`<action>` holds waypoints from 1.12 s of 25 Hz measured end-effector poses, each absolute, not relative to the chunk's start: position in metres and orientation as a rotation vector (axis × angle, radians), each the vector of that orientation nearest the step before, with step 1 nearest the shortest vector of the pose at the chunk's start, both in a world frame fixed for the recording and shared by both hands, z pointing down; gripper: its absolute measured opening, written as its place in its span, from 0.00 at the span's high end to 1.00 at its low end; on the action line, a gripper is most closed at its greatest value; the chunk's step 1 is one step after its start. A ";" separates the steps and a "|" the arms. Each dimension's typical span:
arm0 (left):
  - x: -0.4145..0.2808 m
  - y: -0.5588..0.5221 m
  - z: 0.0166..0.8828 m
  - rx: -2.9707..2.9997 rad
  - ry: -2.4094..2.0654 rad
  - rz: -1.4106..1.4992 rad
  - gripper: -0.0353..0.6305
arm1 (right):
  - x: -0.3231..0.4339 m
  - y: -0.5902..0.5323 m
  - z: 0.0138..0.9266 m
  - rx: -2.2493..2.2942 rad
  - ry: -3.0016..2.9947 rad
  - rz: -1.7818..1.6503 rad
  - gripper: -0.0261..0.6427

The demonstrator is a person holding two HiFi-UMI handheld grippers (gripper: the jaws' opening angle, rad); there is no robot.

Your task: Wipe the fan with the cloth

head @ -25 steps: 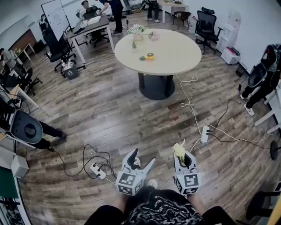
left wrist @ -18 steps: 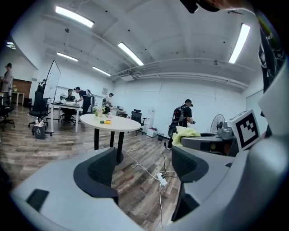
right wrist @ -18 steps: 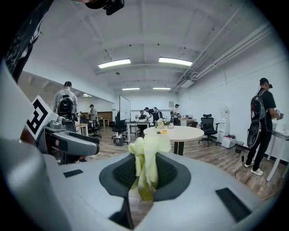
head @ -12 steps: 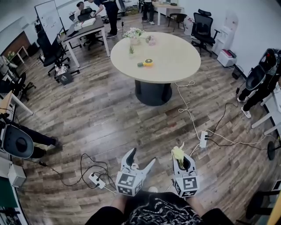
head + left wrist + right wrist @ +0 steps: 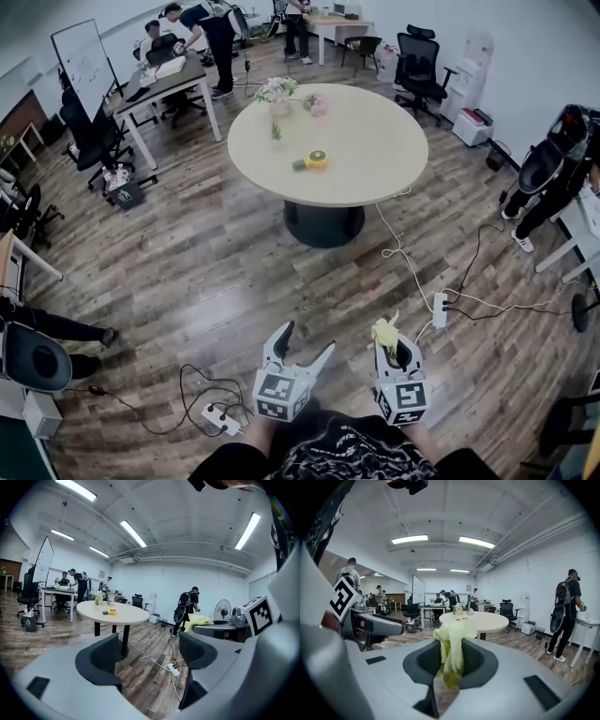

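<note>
Yellow cloth is pinched betw. the right gripper fingers, its top flopping above them. Fan stands well apart, near the far wall, beside a person. Left gripper fingers have just been opening; now spread wide, nothing betw. them, over the floor, short of a round bench.

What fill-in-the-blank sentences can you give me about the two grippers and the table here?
1. The right gripper pinches a ____ cloth.
2. The left gripper has its jaws ____, with nothing between them.
3. The table ahead has a ____ top.
Missing words: yellow; open; round.
</note>
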State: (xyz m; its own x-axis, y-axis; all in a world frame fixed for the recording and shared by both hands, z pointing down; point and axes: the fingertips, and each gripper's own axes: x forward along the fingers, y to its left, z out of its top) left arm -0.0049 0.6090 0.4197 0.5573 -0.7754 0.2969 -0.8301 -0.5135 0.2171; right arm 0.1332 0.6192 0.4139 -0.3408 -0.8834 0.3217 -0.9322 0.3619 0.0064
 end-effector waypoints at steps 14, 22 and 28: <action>-0.063 0.532 0.430 2.459 -1.252 0.254 0.33 | 0.062 0.550 0.423 1.617 -2.327 0.244 0.85; -0.085 0.496 0.444 2.387 -1.323 0.263 0.33 | 0.064 0.507 0.433 1.615 -2.354 0.280 0.84; -0.083 0.429 0.450 2.339 -1.408 0.281 0.33 | 0.080 0.431 0.451 1.592 -2.395 0.359 0.84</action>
